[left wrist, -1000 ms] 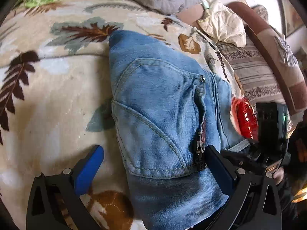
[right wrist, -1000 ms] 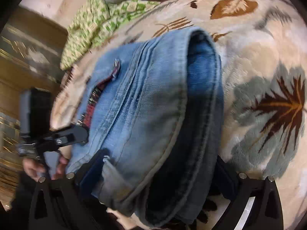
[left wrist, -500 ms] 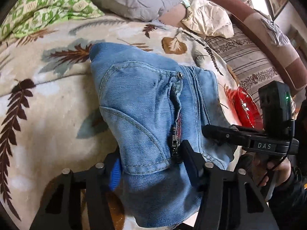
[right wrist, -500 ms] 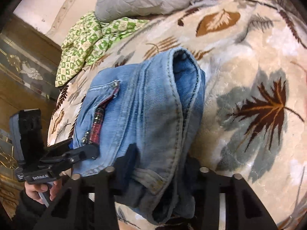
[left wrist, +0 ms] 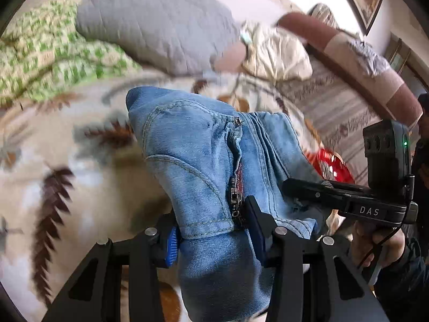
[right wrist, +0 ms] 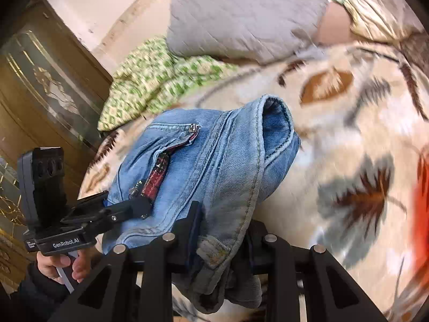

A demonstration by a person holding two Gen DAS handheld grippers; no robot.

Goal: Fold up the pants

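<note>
Left wrist view: the left gripper [left wrist: 214, 230] has the folded jeans [left wrist: 203, 161] between its 2 fingers, jaws closing, both pads pressed into the denim near the waistband edge. The jeans' open zipper [left wrist: 236, 187] lies just beside the right-hand finger. The bundle hangs lifted from the leaf-print blanket [left wrist: 67, 187], its far end towards the grey pillow [left wrist: 155, 21]. To the right of the jeans the right gripper [left wrist: 303, 189] reaches into the same bundle; its grip point is hidden by cloth here. A hand [left wrist: 375, 247] holds its handle. A red object [left wrist: 329, 166] lies just right of the jeans; what it is cannot be told. A green patterned cloth [left wrist: 40, 61] lies left of the pillow.

Right wrist view: the right gripper [right wrist: 222, 230] has the thick rolled edge of the jeans [right wrist: 214, 161] between its 2 fingers, jaws closing, pads pressing the fabric. The left gripper [right wrist: 134, 206] clamps the jeans beside the zipper [right wrist: 158, 174], a hand [right wrist: 59, 265] below it. The jeans are over the blanket [right wrist: 348, 123], the pillow [right wrist: 241, 13] and the green cloth [right wrist: 155, 80] beyond them. A wooden cabinet [right wrist: 40, 94] stands left of the jeans.
</note>
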